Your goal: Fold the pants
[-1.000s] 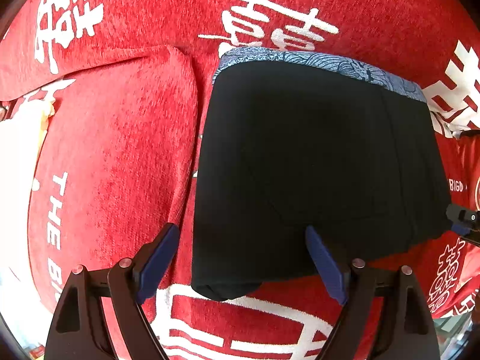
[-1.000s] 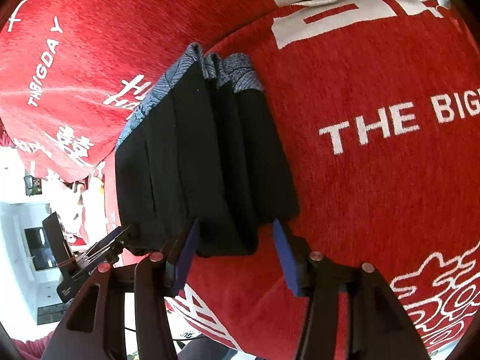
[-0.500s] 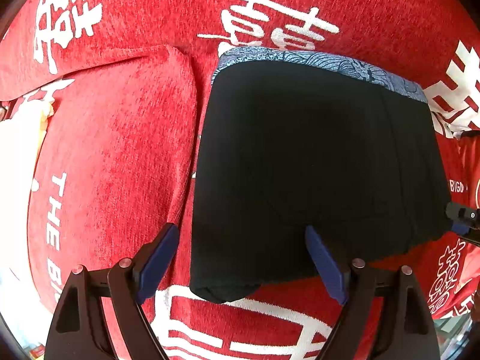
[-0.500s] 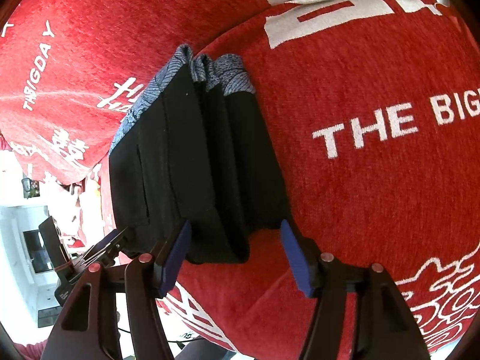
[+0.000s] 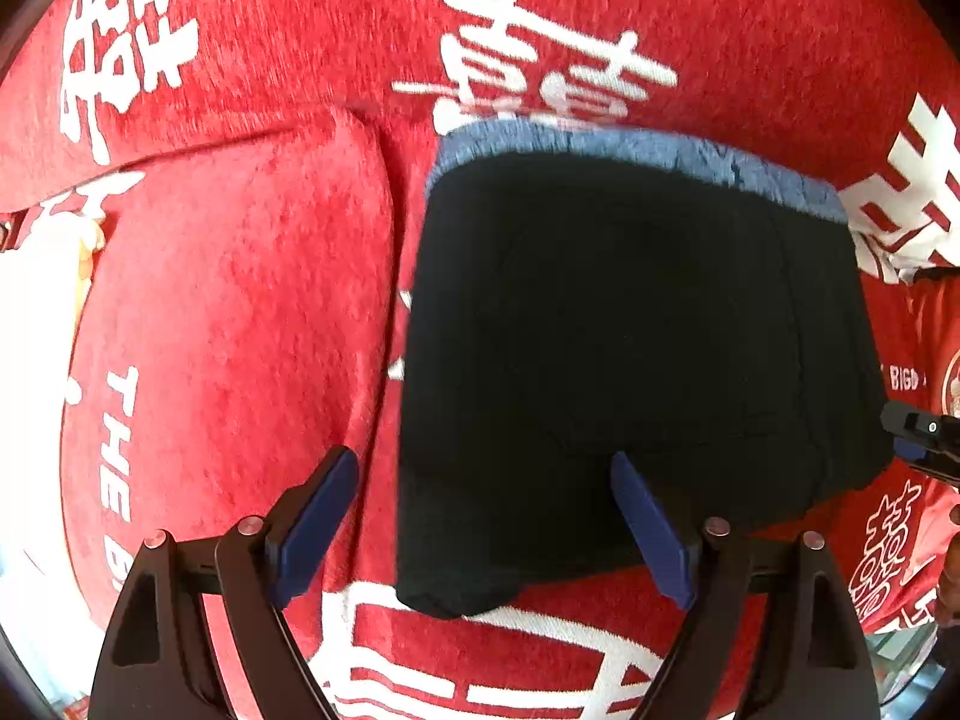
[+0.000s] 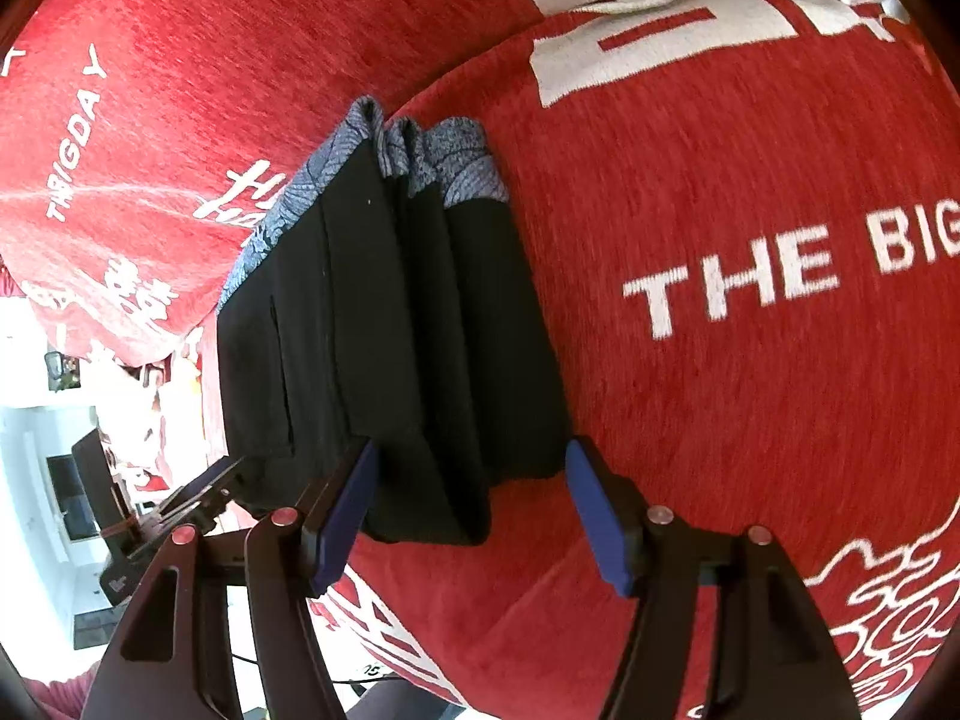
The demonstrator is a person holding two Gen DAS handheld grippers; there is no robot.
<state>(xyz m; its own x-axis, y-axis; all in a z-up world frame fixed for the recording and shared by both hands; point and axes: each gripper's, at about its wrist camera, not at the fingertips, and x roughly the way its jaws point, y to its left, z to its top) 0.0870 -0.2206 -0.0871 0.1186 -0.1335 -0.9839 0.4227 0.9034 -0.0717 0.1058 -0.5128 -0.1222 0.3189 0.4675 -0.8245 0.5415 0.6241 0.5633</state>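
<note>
Blanket (image 6: 750, 420) lettering — "THE BIG" — beside folded pants (image 6: 384, 360).

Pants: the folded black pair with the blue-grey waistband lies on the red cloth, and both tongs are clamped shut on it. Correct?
Not quite. The pants do lie folded on the red cloth, but both wrist views show the left tongs and right tongs open, jaws spread at the near edge, gripping nothing.
</note>
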